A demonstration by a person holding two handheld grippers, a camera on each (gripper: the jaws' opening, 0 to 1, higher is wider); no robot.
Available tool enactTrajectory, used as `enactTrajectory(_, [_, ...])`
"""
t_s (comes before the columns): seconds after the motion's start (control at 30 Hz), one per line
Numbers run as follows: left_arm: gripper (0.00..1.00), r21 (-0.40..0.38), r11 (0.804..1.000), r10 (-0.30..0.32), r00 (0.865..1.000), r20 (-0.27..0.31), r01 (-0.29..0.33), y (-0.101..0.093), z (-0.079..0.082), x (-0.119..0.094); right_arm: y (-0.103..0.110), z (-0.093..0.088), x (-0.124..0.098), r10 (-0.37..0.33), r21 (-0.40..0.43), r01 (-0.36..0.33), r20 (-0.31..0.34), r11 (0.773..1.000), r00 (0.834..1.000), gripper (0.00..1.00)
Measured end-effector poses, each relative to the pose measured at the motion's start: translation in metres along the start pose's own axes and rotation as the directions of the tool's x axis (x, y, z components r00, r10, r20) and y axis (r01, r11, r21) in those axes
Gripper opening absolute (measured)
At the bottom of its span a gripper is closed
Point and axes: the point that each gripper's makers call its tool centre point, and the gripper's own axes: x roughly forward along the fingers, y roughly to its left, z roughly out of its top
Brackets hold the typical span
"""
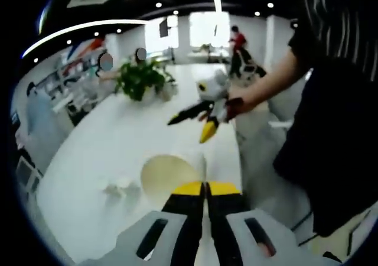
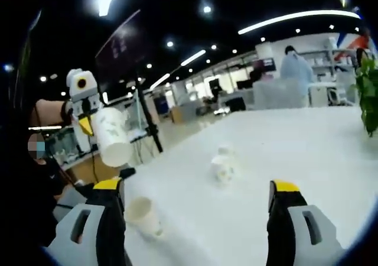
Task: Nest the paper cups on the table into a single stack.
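In the left gripper view the left gripper [image 1: 206, 187] is clamped on a paper cup [image 1: 167, 177] at lower centre. In the right gripper view the right gripper [image 2: 196, 189] is wide apart, holding nothing. On the white desk [image 2: 307, 153] are two more cups: one [image 2: 143, 215] at lower left, one [image 2: 222, 168] at centre.

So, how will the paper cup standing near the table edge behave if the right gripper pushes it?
The paper cup looks thin and empty, so probably light: a push would likely tip or slide it. Its round, tapered wall suggests it would then roll in a curve, perhaps off the table edge nearby.
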Motion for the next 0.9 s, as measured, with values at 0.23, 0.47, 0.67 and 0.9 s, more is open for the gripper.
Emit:
enactTrajectory(0.23, [0.0,0.087,0.996,-0.025,0.996,-0.091,0.033,-0.004,-0.005,0.003,-0.001,-0.006,0.002,-0.01,-0.062,0.008,-0.037,0.998,0.999,1.0])
enactTrajectory(0.47, [0.0,0.171,0.982,-0.051,0.982,-0.182,0.083,-0.007,-0.015,0.014,-0.007,-0.012,0.006,-0.025,-0.061,0.022,-0.058,0.998,0.998,1.0])
enactTrajectory(0.67, [0.0,0.261,0.955,-0.064,0.956,-0.288,0.143,-0.011,-0.031,0.024,-0.011,-0.015,0.007,-0.036,-0.084,0.029,-0.078,0.996,0.996,1.0])
enactTrajectory(0.9, [0.0,0.323,0.927,-0.065,0.931,-0.359,0.189,-0.014,-0.042,0.037,-0.017,-0.015,0.005,-0.048,-0.085,0.042,-0.076,0.996,0.996,1.0])
